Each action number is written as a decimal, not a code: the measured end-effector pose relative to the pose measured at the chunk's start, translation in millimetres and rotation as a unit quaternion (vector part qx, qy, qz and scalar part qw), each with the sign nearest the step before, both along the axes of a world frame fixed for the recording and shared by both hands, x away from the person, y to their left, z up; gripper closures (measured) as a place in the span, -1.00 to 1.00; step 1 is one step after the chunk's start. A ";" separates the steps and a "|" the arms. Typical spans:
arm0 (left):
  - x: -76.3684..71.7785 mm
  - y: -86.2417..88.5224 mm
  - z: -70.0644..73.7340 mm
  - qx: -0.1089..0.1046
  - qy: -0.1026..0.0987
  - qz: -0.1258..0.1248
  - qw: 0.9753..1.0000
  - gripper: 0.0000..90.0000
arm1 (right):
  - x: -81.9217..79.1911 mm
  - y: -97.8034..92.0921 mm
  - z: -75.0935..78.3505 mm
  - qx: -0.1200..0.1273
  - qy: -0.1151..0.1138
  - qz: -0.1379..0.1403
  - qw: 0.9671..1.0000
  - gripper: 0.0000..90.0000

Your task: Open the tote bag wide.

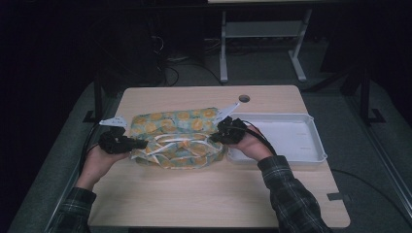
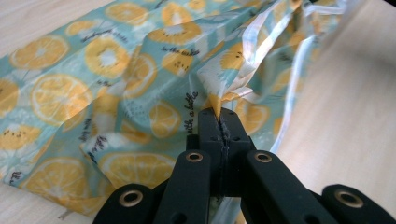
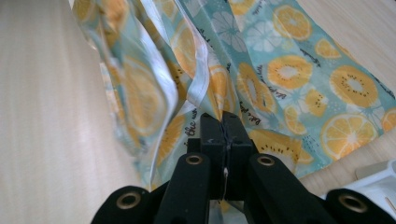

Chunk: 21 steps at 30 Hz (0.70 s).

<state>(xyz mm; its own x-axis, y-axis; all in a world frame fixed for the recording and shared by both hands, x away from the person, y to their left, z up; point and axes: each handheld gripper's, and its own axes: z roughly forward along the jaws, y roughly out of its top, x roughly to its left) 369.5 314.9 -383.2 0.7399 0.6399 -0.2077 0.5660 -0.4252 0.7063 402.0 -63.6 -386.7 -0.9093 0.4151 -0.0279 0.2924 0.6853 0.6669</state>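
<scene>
Grippers: two, one in each of my hands.
Left gripper (image 1: 138, 144): my jaws are pressed together on a fold at the left edge of the cloth bag (image 1: 175, 136); the left gripper view shows the fabric pinched at my tips (image 2: 218, 114).
Right gripper (image 1: 216, 136): my jaws are clamped on a fold at the bag's right edge (image 3: 223, 116).
Cloth bag: one, teal with orange citrus slices and white straps, lying mid-table between my grippers.
Tray (image 1: 311, 145): one, white, just right of the bag.
Table (image 1: 204, 194): one, light wood.
</scene>
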 end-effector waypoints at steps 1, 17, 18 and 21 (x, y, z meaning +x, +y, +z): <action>6.5 -0.7 -5.6 -0.004 0.008 0.014 1.000 0.99 | 6.2 2.9 -3.8 -0.008 -0.002 -0.008 1.000 0.97; 38.2 -2.2 -41.6 0.010 0.073 0.046 0.996 0.98 | 31.9 20.0 -38.9 -0.054 0.008 -0.033 0.998 0.97; 38.8 -2.9 -42.7 0.011 0.078 0.046 0.996 0.98 | 31.9 20.8 -40.1 -0.054 0.010 -0.035 0.998 0.97; 41.0 -5.8 -47.5 0.014 0.083 0.040 0.996 0.98 | 32.7 22.3 -42.2 -0.058 0.011 -0.032 0.998 0.97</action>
<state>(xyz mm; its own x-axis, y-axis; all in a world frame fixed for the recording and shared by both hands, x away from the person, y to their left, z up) 410.5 309.0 -430.6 0.6429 0.7028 -0.3045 0.7074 -0.3923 0.5880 434.8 -41.3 -429.0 -0.8817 0.4680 -0.0595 0.3520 0.7365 0.5776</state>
